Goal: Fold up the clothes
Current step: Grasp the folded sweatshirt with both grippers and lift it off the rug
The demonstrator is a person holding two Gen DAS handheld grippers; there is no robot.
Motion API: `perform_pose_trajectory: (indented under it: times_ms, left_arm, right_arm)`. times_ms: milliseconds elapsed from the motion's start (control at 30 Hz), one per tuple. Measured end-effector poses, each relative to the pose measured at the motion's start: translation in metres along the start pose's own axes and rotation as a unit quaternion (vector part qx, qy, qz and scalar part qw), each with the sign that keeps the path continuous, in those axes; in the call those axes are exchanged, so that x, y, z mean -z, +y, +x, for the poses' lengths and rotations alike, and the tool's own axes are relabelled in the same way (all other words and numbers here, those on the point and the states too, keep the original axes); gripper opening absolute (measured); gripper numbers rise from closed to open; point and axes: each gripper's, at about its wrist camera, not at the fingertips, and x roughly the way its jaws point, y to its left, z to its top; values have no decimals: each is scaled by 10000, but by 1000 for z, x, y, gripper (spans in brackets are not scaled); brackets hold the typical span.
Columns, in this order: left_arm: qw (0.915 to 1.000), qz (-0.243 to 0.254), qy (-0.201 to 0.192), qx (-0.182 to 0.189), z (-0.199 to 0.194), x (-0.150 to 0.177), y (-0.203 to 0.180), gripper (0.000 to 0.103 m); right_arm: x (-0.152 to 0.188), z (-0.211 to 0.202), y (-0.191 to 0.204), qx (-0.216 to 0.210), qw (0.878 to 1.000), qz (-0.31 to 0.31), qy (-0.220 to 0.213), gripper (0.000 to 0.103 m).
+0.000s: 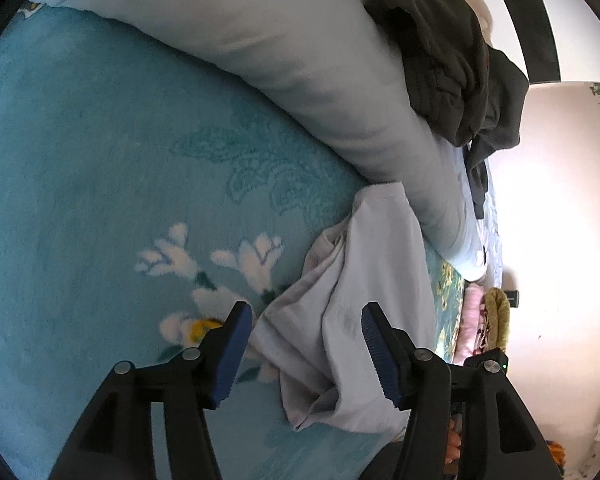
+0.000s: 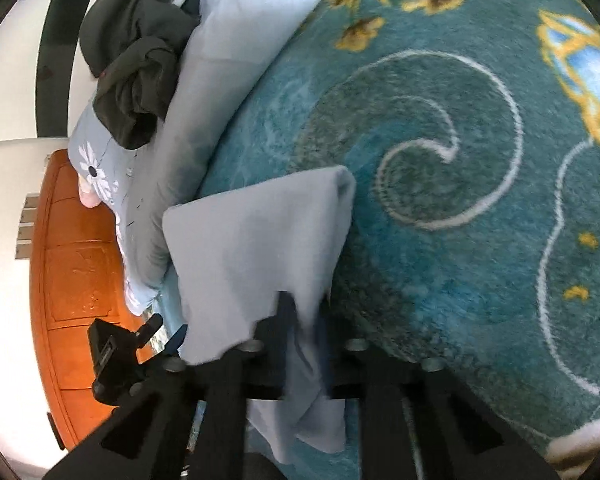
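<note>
A pale lilac-grey garment (image 1: 364, 300) lies bunched on the teal floral blanket (image 1: 100, 180). My left gripper (image 1: 306, 356) is open, its blue-padded fingers (image 1: 230, 356) wide apart on either side of the cloth's folds, holding nothing. In the right wrist view the same garment (image 2: 252, 248) hangs lifted and folded over. My right gripper (image 2: 300, 312) is shut on its edge, and the cloth drapes down over and between the fingers, hiding the pads.
A long pale grey pillow (image 1: 300, 60) runs along the blanket's far side, with dark olive clothes (image 1: 440, 52) piled on it; they also show in the right wrist view (image 2: 136, 60). An orange wooden headboard (image 2: 72, 260) and white wall lie beyond.
</note>
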Motion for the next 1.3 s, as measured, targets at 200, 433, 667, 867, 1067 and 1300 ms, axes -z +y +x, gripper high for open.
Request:
perform_pose_trajectory:
  times_ms: [200,433,667,867,1067,1300]
  left_arm:
    - [9994,92,307,128,14,-5,-5,64]
    - [9952,225,866,401,56,2,-23,66]
    - [9934,151,883,712,75,-3,-31,68]
    - [9923,96,825,918,82,-5,-33,68]
    - [9916,203,829,976,83,-6,-36,70]
    - [9908,283,845,1023,92,-4,-45,70]
  right_arm:
    - [-37,-26,8,18,9995,-233,-201,6]
    - [-88,-36,16,458,9961,-745,-65,5]
    - [-86,-28,13,132,9974,-715,12,7]
    - [-81,-40,0,98,9979,-645,-45,29]
    - [-75,-34,-22,-118,9992,-371,61,41]
    - [-76,-14,-21,-499,9984,-236,91,41]
